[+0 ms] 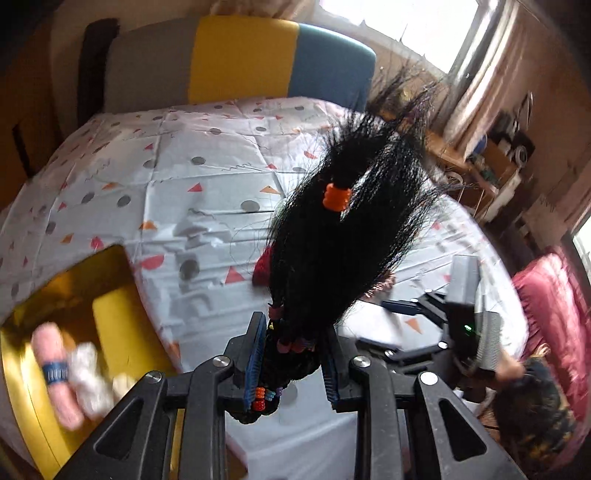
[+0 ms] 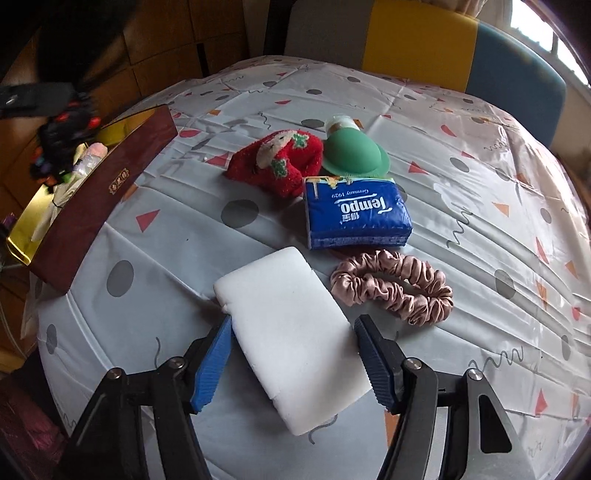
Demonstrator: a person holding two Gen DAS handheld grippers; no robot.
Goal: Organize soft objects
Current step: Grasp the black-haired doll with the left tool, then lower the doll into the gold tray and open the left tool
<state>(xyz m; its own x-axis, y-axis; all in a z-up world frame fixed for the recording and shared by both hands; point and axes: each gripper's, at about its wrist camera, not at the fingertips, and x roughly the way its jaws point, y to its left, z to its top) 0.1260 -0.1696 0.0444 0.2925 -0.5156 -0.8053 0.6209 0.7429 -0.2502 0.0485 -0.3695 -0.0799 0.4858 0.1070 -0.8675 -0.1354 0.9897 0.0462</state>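
Your left gripper (image 1: 291, 354) is clamping black hair bundle (image 1: 343, 229) with coloured beads, holding it above table beside open gold-lined box (image 1: 110, 266); yarn skeins (image 1: 55, 373) are lying inside. Your right gripper (image 2: 295, 332) is straddling white foam block (image 2: 291, 332), left pad touching it, right pad just off its edge. Beyond it, toward table's middle: pink scrunchie (image 2: 395, 288), blue Tempo tissue pack (image 2: 354, 214), red plush toy (image 2: 277, 162), green silicone cap (image 2: 354, 151).

light: daylight, window (image 1: 402, 26) blown out | blur: box (image 1: 74, 332) smeared | edges: fisheye-bent, dark corners
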